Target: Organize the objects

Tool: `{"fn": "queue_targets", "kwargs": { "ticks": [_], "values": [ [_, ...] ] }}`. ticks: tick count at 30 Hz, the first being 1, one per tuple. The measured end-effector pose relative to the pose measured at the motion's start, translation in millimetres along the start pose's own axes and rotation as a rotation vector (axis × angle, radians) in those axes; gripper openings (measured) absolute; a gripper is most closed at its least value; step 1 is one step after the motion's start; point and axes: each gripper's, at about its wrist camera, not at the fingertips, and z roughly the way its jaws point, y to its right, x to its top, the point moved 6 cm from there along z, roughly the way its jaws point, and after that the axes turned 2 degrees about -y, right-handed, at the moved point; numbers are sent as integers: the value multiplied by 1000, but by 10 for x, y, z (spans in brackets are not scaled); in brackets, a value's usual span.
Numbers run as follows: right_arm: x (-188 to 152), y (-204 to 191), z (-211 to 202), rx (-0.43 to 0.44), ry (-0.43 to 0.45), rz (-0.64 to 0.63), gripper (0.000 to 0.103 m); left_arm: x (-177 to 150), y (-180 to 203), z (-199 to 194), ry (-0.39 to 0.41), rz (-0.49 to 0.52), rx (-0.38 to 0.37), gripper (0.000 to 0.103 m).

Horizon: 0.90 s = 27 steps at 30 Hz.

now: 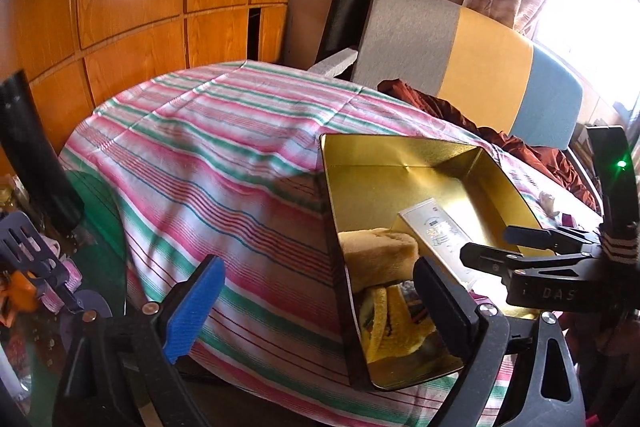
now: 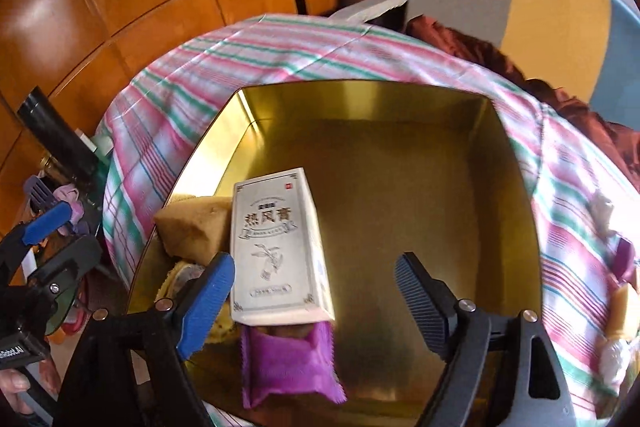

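Overhead, your right gripper (image 2: 316, 291) hangs above the gold tin (image 2: 496, 155), jaws spread wide and holding nothing, its blue finger (image 2: 204, 307) at lower left of the frame. Inside the tin, a silver box (image 2: 276, 247) lies along the left side over a purple packet (image 2: 288, 367), beside a tan sponge (image 2: 188, 231); the tin's right half shows bare floor. Your left gripper (image 1: 320, 311) sits low at the tin's near-left wall, released, fingers straddling that edge. Striped cloth (image 1: 208, 147) stretches across the upper left of the left view. A cushion (image 1: 480, 67) rises behind the tin.
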Motion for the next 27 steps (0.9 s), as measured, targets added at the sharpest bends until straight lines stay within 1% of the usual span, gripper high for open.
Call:
{"fn": "queue_targets", "kwargs": {
  "ticks": [10,17,24,27],
  "values": [
    [-156,268,-364,-71,76,49,85,4,243,-96,10,61,-18,98],
    [-264,563,-575,-118,113,96,85,-6,433,-138,14,107,-30,98],
    [-498,1108,-745,-194,115,190,85,-25,657,-172,13,154,-62,100],
    [-641,1393,-829,-238,107,233,85,-37,767,-183,13,175,-83,103]
  ]
}}
